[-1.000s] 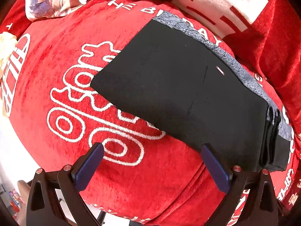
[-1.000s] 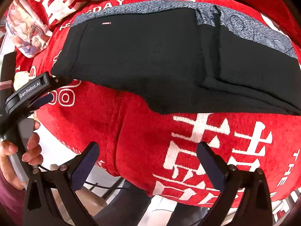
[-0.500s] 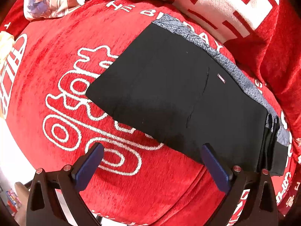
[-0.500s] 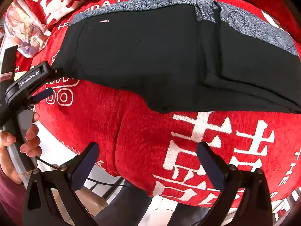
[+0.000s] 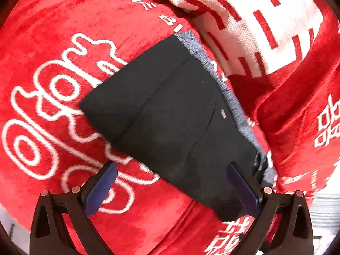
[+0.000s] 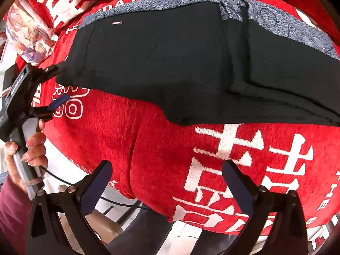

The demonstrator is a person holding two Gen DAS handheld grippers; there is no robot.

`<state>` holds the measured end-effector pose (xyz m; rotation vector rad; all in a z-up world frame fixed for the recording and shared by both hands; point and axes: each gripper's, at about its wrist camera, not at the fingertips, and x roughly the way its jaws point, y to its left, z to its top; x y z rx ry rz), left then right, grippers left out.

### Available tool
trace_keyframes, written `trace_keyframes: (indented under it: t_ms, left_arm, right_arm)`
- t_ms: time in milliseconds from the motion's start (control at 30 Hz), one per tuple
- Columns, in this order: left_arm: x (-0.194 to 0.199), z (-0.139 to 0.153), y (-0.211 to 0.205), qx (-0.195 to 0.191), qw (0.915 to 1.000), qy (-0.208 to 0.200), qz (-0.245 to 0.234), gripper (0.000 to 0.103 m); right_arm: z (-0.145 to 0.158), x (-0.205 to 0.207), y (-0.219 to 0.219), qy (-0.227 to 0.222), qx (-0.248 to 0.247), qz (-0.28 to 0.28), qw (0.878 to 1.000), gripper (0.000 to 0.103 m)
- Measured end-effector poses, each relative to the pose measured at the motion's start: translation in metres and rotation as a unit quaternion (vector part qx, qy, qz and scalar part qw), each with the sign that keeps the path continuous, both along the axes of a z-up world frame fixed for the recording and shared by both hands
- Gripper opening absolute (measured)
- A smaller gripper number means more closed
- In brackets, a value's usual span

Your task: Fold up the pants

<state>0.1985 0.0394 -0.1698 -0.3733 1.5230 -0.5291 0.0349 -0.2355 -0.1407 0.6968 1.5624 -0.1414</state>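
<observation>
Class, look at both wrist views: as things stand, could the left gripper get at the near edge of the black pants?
Probably yes. The left gripper is open, its right finger already over the black pants, and nothing lies between them on the red blanket.

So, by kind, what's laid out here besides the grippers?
Pants: 1, black with a grey band, folded
Red blanket: 1, under the pants
White-and-red cloth: 1, bunched behind
Printed fabric: 1, crumpled at the left edge
Total: 4
</observation>
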Motion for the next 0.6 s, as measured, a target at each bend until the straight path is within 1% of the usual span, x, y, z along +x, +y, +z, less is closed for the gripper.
trace_keyframes:
  t_ms: [33,100,200,333,367,400,467,500,533,600]
  left_arm:
    - [0.001,-0.002,-0.001,-0.019,0.9998,0.001,0.007,0.103]
    - [0.003,-0.004,-0.003,-0.035,0.9993,-0.001,0.014,0.103]
    - [0.007,-0.011,-0.008,-0.038,0.9989,0.001,0.026,0.103]
    - [0.011,-0.011,-0.009,-0.038,0.9988,-0.005,0.032,0.103]
    - [0.011,-0.008,-0.011,-0.037,0.9987,-0.004,0.034,0.103]
    - [0.011,-0.004,-0.013,-0.045,0.9984,-0.002,0.033,0.103]
    - [0.011,0.010,-0.019,-0.065,0.9972,-0.022,0.029,0.103]
    - [0.011,0.013,-0.021,-0.068,0.9969,-0.033,0.022,0.103]
    - [0.012,0.013,-0.025,-0.060,0.9973,-0.040,0.015,0.103]
    - [0.019,-0.003,-0.031,-0.023,0.9994,-0.022,0.010,0.103]
  right_arm:
    - [-0.001,0.000,0.000,0.000,0.001,0.001,1.000,0.103]
    - [-0.005,-0.001,0.002,0.003,0.004,0.003,1.000,0.103]
    - [-0.010,-0.003,0.005,0.004,0.008,0.007,1.000,0.103]
    - [-0.011,-0.004,0.008,-0.003,0.012,0.006,1.000,0.103]
    - [-0.010,-0.004,0.009,-0.004,0.012,0.005,1.000,0.103]
    - [-0.009,-0.004,0.010,-0.004,0.012,0.006,1.000,0.103]
    - [-0.004,-0.001,0.009,-0.012,0.010,0.007,1.000,0.103]
    - [-0.002,0.000,0.009,-0.019,0.009,0.007,1.000,0.103]
    - [0.001,0.000,0.007,-0.027,0.007,0.007,1.000,0.103]
    - [0.007,0.005,0.001,-0.041,-0.002,0.008,0.999,0.103]
